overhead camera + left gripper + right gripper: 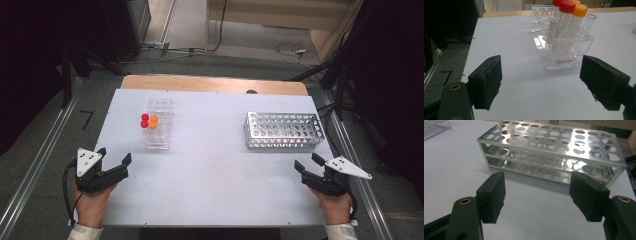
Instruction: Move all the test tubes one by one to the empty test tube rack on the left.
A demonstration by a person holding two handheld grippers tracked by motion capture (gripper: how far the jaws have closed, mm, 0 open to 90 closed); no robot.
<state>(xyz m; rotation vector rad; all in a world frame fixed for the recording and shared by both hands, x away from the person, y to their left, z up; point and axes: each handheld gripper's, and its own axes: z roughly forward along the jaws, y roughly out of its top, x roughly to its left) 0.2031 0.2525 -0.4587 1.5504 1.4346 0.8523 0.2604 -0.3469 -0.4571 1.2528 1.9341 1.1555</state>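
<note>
Landmark: the clear rack (158,127), a see-through acrylic block w/ rows of round holes, standing on the left half of the white, matte desk (215,185). In the left gripper view it (560,48) shows glossy walls, stepped tiers and a red printed label on its near face.

Four capped tubes stand upright in the clear rack, clustered at its left-middle: two w/ red caps (144,120), two w/ orange caps (153,122). Close up, the red-capped tube (560,21) and the orange-capped tube (575,23) are translucent plastic cylinders w/ ribbed screw caps and whitish fill; an uncapped glass tube (589,22) stands just beside them at the rack's corner.

Well right of the clear rack sits the metal rack (284,131), a long rectangular box of shiny perforated sheet steel, three tiers, round holes in a grid, no tubes seen in it (554,155).

The left gripper (114,159) is near and in front of the clear rack, toward the desk's left edge; its fingers (486,81) are blocky black pads w/ rough faces, spread wide, holding nothing. The right gripper (308,162) is far right of the clear rack, just in front of the metal rack; fingers (492,196) likewise wide apart and empty. Each gripper carries a grey triangular plate and is held by a hand from the desk's near edge.
</note>
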